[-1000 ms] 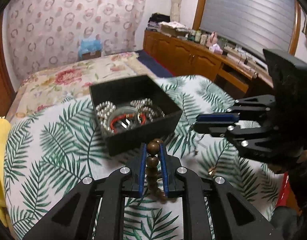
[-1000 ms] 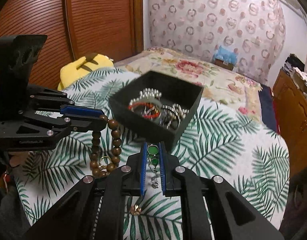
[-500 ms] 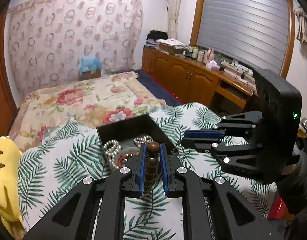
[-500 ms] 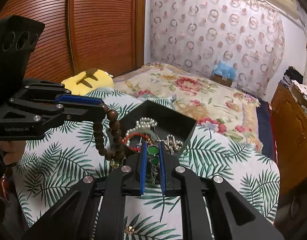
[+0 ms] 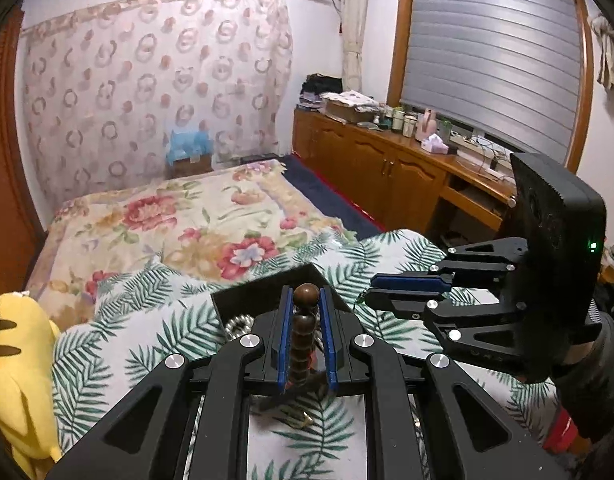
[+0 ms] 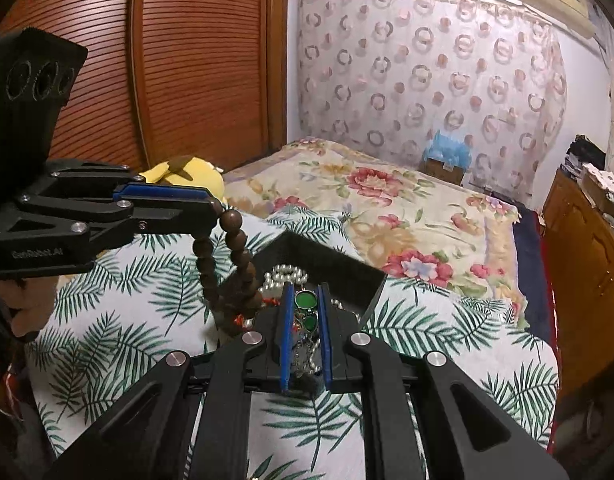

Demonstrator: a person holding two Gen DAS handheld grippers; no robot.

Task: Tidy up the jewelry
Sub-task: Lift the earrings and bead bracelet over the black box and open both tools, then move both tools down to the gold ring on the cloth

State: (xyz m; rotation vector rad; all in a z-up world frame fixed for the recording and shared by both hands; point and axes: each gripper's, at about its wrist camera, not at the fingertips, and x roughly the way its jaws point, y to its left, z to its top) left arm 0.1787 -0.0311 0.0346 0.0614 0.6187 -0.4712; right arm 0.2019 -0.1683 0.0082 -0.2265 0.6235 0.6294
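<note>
My left gripper (image 5: 306,294) is shut on a brown wooden bead bracelet (image 5: 303,332), which hangs in a loop from it above the black jewelry box (image 6: 339,264) in the right wrist view (image 6: 227,264). My right gripper (image 6: 306,292) is shut on a green-stone earring (image 6: 306,300) with a silvery dangle, held over the box's near side. The box holds pearls (image 6: 285,274) and a red bracelet. In the left wrist view the box (image 5: 267,292) is mostly hidden behind my fingers, and the right gripper (image 5: 369,292) is at the right.
The box sits on a palm-leaf cloth (image 6: 119,320) over a bed with a floral blanket (image 6: 387,200). A yellow plush toy (image 5: 11,368) lies at the left. A small gold piece (image 5: 305,426) lies on the cloth. Wooden cabinets (image 5: 387,176) stand at the right.
Both grippers have risen and pulled back with their jewelry, so the box sits lower and farther in both views. The bead bracelet now hangs freely above the box.
</note>
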